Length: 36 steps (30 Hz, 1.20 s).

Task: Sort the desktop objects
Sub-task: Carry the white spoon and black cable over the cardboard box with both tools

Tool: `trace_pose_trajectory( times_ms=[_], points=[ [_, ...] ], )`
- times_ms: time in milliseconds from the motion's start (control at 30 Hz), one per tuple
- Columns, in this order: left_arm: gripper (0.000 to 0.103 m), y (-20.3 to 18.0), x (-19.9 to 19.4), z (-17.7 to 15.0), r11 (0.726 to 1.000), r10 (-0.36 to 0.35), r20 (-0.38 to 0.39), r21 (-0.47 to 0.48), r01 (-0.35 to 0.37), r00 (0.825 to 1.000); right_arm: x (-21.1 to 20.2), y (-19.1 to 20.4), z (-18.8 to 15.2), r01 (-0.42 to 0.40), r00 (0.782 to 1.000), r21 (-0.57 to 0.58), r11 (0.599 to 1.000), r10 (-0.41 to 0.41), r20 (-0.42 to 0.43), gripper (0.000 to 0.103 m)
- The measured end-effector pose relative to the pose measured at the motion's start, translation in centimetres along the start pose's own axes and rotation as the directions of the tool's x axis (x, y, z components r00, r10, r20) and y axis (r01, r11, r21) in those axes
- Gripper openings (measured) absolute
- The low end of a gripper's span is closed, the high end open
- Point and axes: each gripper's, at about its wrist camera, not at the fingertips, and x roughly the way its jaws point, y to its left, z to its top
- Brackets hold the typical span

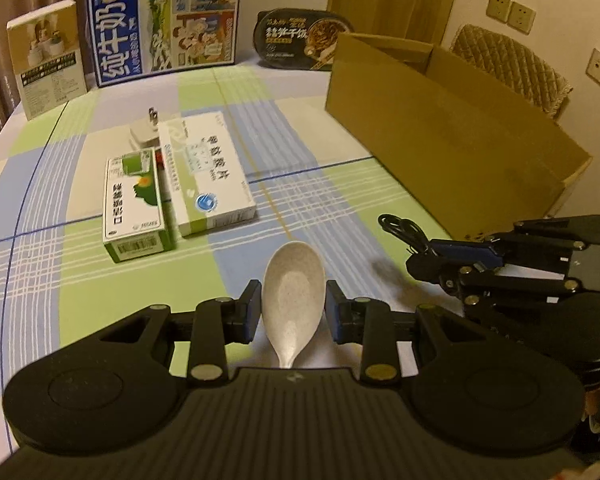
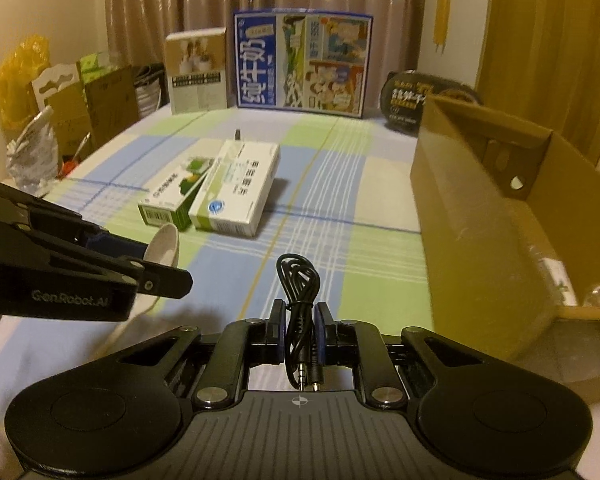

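Left gripper up close: its fingers are clamped on a speckled off-white plastic spoon, bowl pointing away, handle running back toward the camera, held above the checked blue, green and white cloth of the bench. Over on the right, the right gripper has its fingers clenched on a bundled black audio cable, loop sticking out forward, the two jack plugs hanging at the near end. Both items ride clear of the cloth.

Further out, mid-bench, two cartons lie side by side, touching: a green-and-white medicine box on the left and a larger white medicine box with green print on the right. Just behind them, a small white plug adapter, prongs up.

To the right stands a long open brown cardboard box.

At the far edge, upright: a beige product box, a big blue milk carton case, and a black oval instant-meal tub leaning behind the cardboard box.
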Motion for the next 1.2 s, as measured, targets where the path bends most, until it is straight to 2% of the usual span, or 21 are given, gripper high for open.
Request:
trace_pose_trajectory(
  times_ms=[467, 833, 1067, 1133, 1200],
  points=[
    [0.028, -3.4, -4.9, 1.4, 0.998, 0.044, 0.059, 0.038, -0.046, 0.997, -7.5, -1.5, 1.4, 0.037, 0.992, 0.056, 0.998, -0.044, 0.115, 0.011],
    [0.028, -6.0, -8.6, 4.0, 0.995, 0.061, 0.105, 0.074, -0.069, 0.993, -11.0, -3.0, 3.2, 0.037, 0.981, 0.113, 0.993, -0.058, 0.183, 0.011],
    [0.028, -7.9, -8.7, 5.9, 0.995, 0.045, 0.108, 0.082, -0.054, 0.993, -12.7, -6.4, 5.0, 0.048, 0.973, 0.173, 0.984, -0.086, 0.215, 0.011],
    [0.028, -8.5, -8.5, 6.6, 0.996, 0.029, 0.110, 0.080, -0.038, 0.994, -13.2, -8.0, 5.6, 0.022, 0.974, 0.226, 0.974, -0.072, 0.216, 0.011],
    [0.028, -9.1, -8.2, 7.4, 0.997, 0.006, 0.109, 0.080, -0.015, 0.994, -13.8, -8.9, 6.4, 0.039, 0.968, 0.226, 0.973, -0.092, 0.232, 0.011]
  ],
)
